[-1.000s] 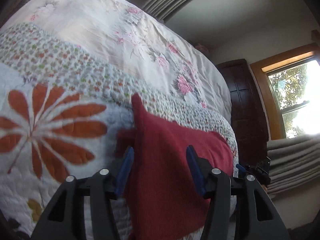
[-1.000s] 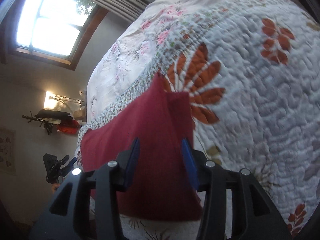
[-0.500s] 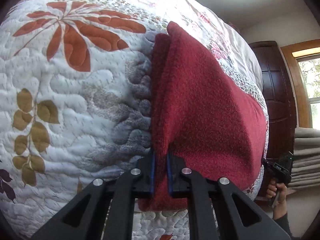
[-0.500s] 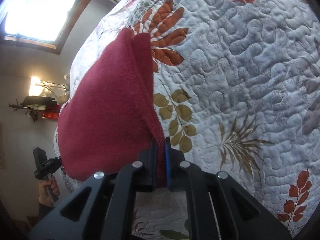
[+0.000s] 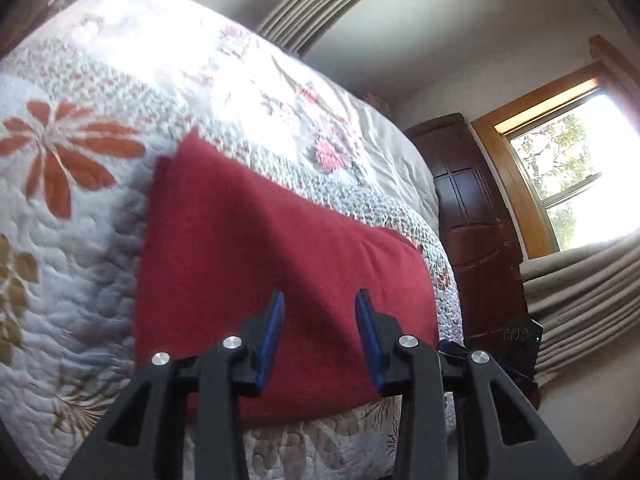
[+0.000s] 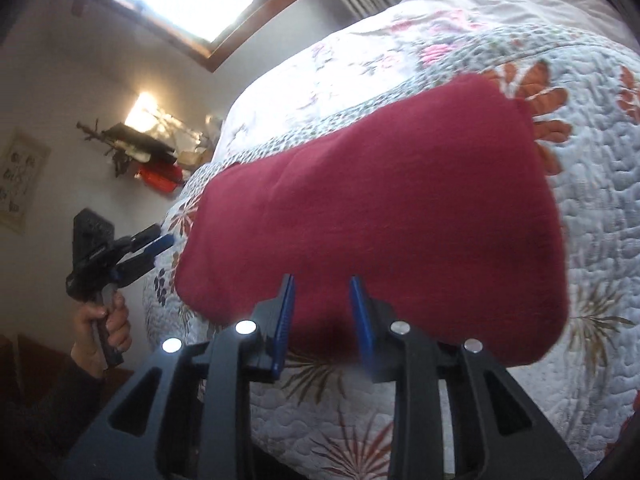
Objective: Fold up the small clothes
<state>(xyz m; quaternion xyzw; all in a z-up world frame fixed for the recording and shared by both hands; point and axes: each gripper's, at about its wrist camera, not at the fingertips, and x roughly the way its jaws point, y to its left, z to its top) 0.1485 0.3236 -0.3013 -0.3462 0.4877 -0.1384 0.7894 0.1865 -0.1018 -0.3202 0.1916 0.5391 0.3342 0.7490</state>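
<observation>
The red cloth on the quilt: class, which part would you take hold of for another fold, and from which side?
Take the red cloth by its near edge, one corner per gripper, coming from the bed's near side. It lies flat on the quilt, that edge sits nearest both sets of open fingers, and its corners are free.

Nothing stood between either pair of spread jaws; beyond them only the flat cloth (image 5: 256,264) lay on the quilt (image 5: 72,240).
</observation>
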